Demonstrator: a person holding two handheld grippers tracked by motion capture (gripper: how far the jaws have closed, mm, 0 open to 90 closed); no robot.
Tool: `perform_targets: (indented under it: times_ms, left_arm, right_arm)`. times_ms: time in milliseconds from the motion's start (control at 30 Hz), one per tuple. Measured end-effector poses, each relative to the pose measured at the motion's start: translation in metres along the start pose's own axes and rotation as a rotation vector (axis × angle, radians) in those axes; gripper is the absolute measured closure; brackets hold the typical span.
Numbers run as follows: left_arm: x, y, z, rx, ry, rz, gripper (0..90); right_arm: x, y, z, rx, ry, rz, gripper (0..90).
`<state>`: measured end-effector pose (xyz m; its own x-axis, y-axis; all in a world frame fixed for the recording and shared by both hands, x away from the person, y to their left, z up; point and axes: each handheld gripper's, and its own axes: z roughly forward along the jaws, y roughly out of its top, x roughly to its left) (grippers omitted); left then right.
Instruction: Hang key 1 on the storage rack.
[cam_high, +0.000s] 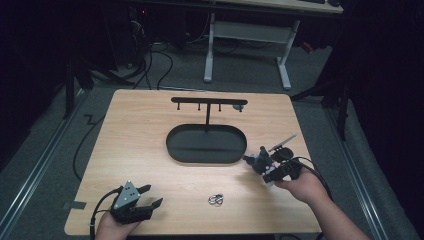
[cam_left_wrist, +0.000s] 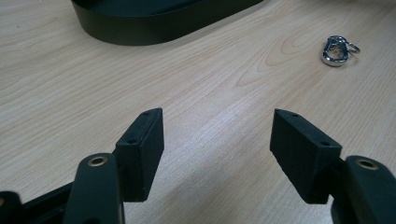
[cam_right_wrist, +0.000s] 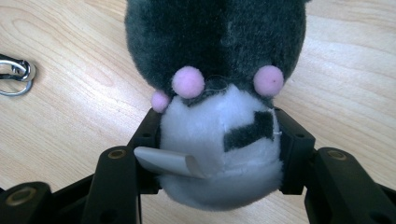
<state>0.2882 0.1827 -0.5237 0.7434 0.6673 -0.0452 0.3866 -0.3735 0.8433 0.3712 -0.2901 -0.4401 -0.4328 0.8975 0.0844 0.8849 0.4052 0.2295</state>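
Note:
A small plush toy (cam_right_wrist: 215, 93), dark grey on top with a white belly and pink dots, sits pressed between the black jaws of my right gripper (cam_right_wrist: 217, 140). In the high view that right gripper (cam_high: 257, 162) hovers at the table's right, just beside the black oval tray (cam_high: 206, 144). A silver key ring with a clasp (cam_high: 216, 199) lies on the wood near the front edge, also seen as the clasp (cam_left_wrist: 335, 50) and the clasp (cam_right_wrist: 14, 73). My left gripper (cam_high: 147, 196) rests at the front left, jaws wide apart with only bare wood between them (cam_left_wrist: 217, 140).
A black stand with a crossbar and small hooks (cam_high: 209, 102) rises from the oval tray at the table's middle. Past the far edge of the wooden table (cam_high: 130, 130) stand a white desk frame (cam_high: 247, 37) and floor cables.

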Motion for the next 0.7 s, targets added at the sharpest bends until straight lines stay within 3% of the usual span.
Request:
perform_targets:
  times_ms: [467, 700]
  left_arm:
    - [-0.001, 0.000, -0.001, -0.003, 0.001, 0.000, 35.8]
    - [-0.001, 0.000, -0.001, -0.002, 0.000, 0.002, 35.8]
  right_arm:
    - [0.005, 0.010, -0.027, -0.022, 0.021, 0.009, 47.4]
    - [0.009, 0.016, -0.036, -0.035, 0.022, -0.011, 47.5]
